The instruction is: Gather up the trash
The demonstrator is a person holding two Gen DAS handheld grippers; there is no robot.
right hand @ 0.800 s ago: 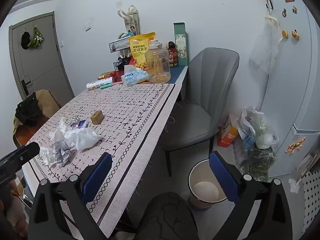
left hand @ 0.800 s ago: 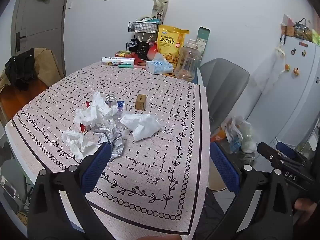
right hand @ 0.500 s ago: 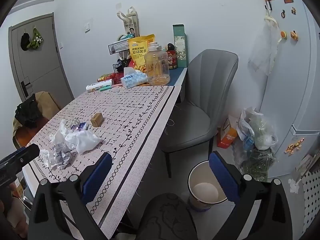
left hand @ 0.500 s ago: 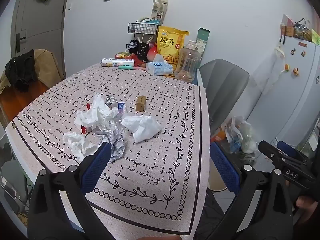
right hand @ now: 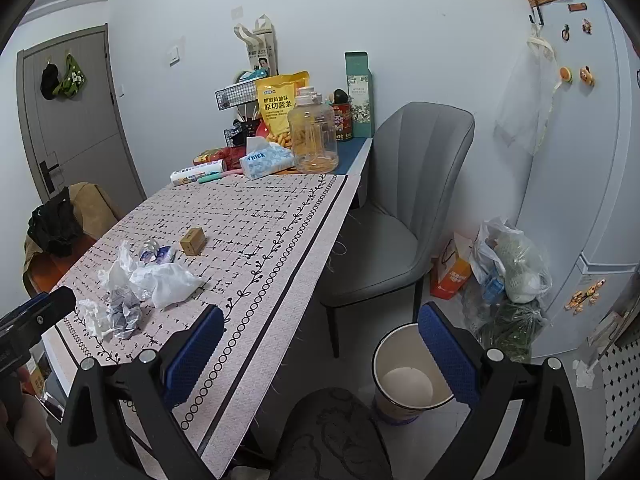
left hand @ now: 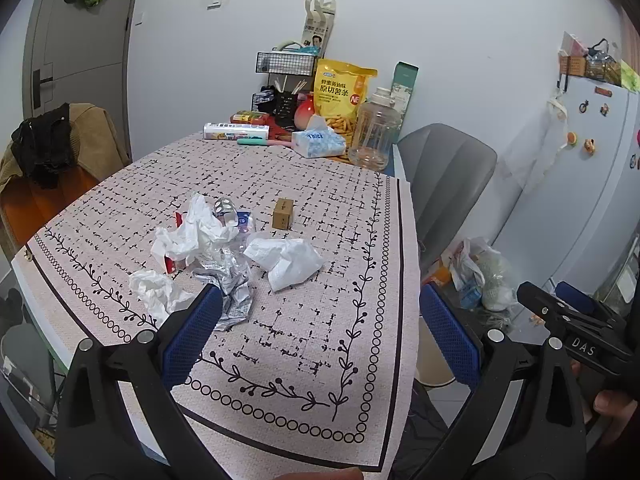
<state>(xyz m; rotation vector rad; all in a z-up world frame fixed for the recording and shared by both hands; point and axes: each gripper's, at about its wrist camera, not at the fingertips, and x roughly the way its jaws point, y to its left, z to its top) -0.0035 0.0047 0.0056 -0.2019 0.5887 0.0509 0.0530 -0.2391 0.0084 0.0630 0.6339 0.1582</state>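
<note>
Trash [left hand: 208, 252] lies heaped on the near left part of the table [left hand: 320, 328], just beyond the left gripper [left hand: 320, 324], whose blue pads are spread wide with nothing between them. It seems to be crumpled tissues, foil and wrappers, though the pieces blur together. A small brown box [left hand: 283, 213] stands just past the heap. The right gripper [right hand: 320, 352] hangs equally agape off the table's right edge, above a bin [right hand: 404, 376] on the floor.
</note>
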